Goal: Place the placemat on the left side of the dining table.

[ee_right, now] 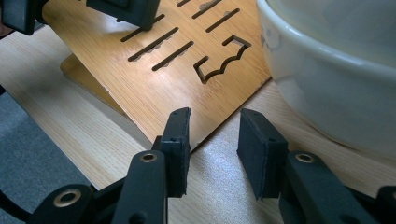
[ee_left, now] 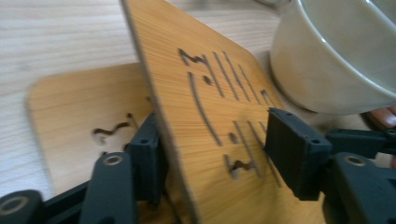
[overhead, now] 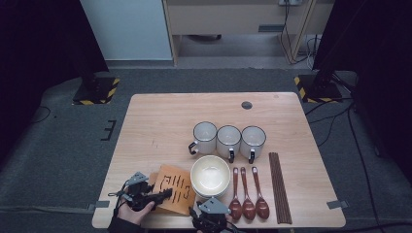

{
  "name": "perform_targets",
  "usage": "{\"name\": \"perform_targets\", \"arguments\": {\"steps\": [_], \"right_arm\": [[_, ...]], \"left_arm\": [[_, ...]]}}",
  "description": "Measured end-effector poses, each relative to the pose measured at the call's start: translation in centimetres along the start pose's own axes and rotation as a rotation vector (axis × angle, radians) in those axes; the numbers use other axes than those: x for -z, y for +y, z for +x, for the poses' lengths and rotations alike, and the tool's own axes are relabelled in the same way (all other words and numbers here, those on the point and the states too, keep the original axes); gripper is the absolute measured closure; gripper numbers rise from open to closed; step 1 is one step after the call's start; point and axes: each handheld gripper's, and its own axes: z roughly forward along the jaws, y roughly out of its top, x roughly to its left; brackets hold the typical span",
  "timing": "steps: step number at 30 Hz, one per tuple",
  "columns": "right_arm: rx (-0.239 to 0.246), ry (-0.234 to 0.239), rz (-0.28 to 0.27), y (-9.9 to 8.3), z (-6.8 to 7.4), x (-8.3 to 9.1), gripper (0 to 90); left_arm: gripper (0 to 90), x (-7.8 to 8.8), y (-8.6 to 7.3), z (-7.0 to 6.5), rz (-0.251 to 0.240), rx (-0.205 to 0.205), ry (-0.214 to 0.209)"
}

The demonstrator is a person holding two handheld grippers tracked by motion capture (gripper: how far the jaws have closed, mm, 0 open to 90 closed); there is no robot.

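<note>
Now left gripper (ee_left: pixel 210 158) clamps top coaster (ee_left: pixel 219 107) by its edge; thin, stiff, light bamboo. Right gripper (ee_right: pixel 212 144) gapes, empty.

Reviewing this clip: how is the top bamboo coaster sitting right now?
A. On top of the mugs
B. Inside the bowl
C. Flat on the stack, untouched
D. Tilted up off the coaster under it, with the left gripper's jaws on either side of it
D: in the left gripper view the top coaster stands tilted above the lower coaster, between the jaws of the left gripper, beside the bowl.
</note>
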Motion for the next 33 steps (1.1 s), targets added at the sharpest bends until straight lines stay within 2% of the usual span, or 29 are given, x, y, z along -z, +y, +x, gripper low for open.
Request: {"name": "perform_targets", "arguments": {"steps": [3,4,8,12,25,28,33], "right_arm": [[-0.002,0.002,0.0,0.0,0.0,0.0,63.7],[0.003,0.0,-0.002,0.0,0.0,0.0,63.7],[0.0,-0.001,-0.002,0.0,0.1,0.0,63.6],[-0.002,-0.001,-0.007,-0.1,0.0,0.0,61.9],[-0.03,0.029,-0.011,-0.2,-0.2,0.2,54.7],[-0.033,0.035,-0.012,-0.2,-0.2,0.3,53.9],[-0.038,0.046,-0.015,-0.2,-0.2,0.5,52.6]], "left_arm": [[46.9,-0.2,0.2,-0.6,0.021,0.004,-0.003],[47.2,-0.2,0.2,-0.7,0.017,0.001,0.006],[53.9,0.1,0.4,-0.7,0.004,0.045,-0.005],[56.8,0.3,0.6,-0.9,-0.002,0.07,0.0],[68.5,0.9,1.1,-1.6,-0.023,0.12,-0.014],[71.3,1.1,1.2,-1.8,-0.022,0.16,-0.027],[76.5,1.2,1.4,-2.3,-0.028,0.176,-0.048]]}}
